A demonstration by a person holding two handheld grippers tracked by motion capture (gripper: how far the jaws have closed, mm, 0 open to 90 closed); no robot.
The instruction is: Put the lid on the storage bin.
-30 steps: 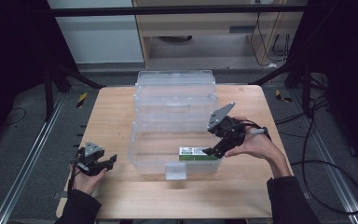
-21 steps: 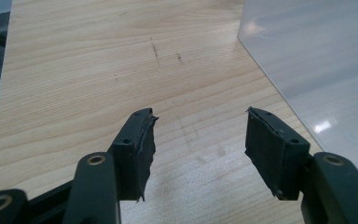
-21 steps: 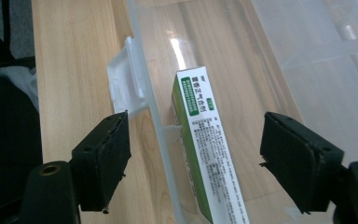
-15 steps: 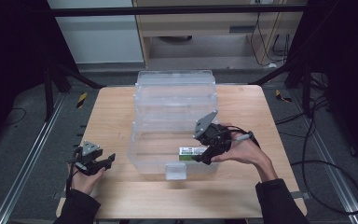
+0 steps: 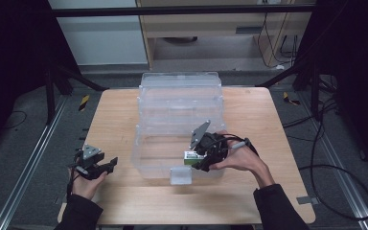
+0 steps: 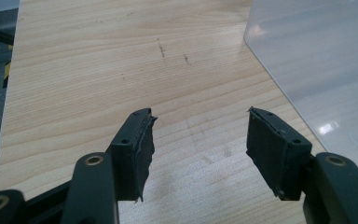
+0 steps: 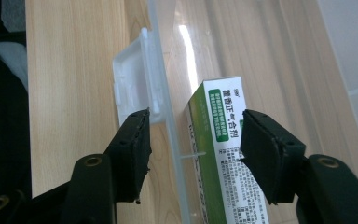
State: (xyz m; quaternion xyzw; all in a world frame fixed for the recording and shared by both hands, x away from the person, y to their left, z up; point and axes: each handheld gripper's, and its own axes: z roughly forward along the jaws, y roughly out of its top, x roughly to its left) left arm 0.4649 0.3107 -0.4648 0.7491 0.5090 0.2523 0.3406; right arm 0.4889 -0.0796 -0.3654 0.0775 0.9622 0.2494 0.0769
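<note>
A green and white carton (image 5: 189,156) lies inside the clear plastic bin (image 5: 179,96), against its front wall. My right gripper (image 5: 199,161) reaches down over that wall, open. In the right gripper view its jaws (image 7: 193,140) straddle the carton (image 7: 223,121) and the bin wall (image 7: 163,93): the left jaw stands outside the wall, the right jaw at the carton's far side. My left gripper (image 5: 106,166) rests low over the table's front left, open, with nothing between its jaws (image 6: 198,140).
The bin's white latch (image 5: 180,176) sticks out from the front wall, close to my right gripper, and appears as the latch (image 7: 133,74) in the right gripper view. A corner of the bin (image 6: 317,60) lies right of my left gripper. Bare wooden table (image 5: 115,120) surrounds the bin.
My right gripper has moved left and down toward the bin's front wall, over the carton. The left gripper has stayed where it was.
</note>
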